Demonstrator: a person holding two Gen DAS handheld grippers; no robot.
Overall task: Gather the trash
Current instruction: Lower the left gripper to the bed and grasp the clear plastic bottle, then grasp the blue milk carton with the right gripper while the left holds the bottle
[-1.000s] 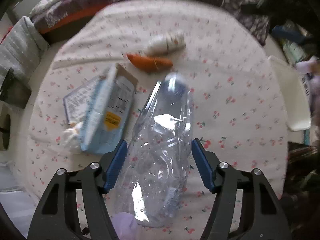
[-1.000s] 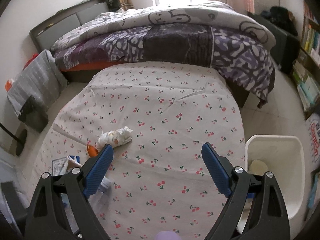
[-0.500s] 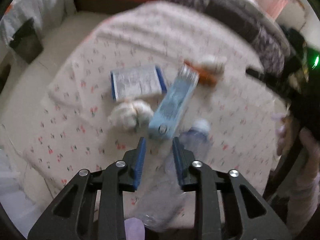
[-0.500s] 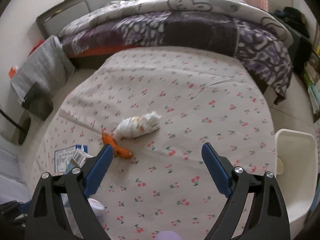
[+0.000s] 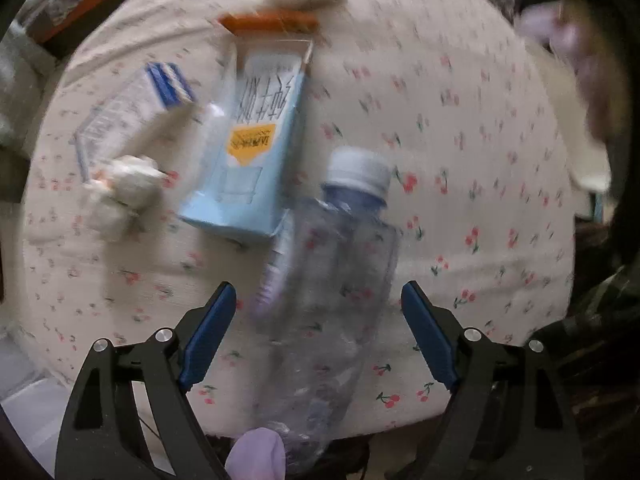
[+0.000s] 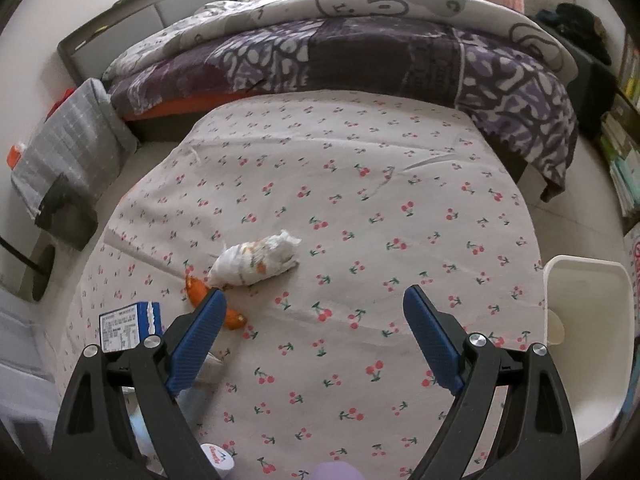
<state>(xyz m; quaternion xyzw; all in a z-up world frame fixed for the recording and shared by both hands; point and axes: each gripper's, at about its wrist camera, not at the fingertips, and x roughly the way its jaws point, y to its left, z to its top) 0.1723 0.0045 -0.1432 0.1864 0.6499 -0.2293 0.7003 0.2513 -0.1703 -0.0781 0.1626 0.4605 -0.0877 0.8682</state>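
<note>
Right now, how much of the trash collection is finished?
Little looks done: the white bin shows one pale item at most. In hand: the left gripper, jaws opening, straddles the clear bottle without pressing it. Left: milk carton, orange wrapper, crumpled wrapper, tissue.

Surface: my round desk under a pale cloth printed with small red cherries.
Centre: a crumpled white paper wad, with an orange wrapper just beside it.
Near edge: a clear crushed plastic bottle with a white cap, lying flat.
Beside bottle: a light-blue carton on its side.
Left of carton: a flattened blue-and-white box and a small white tissue ball.
</note>
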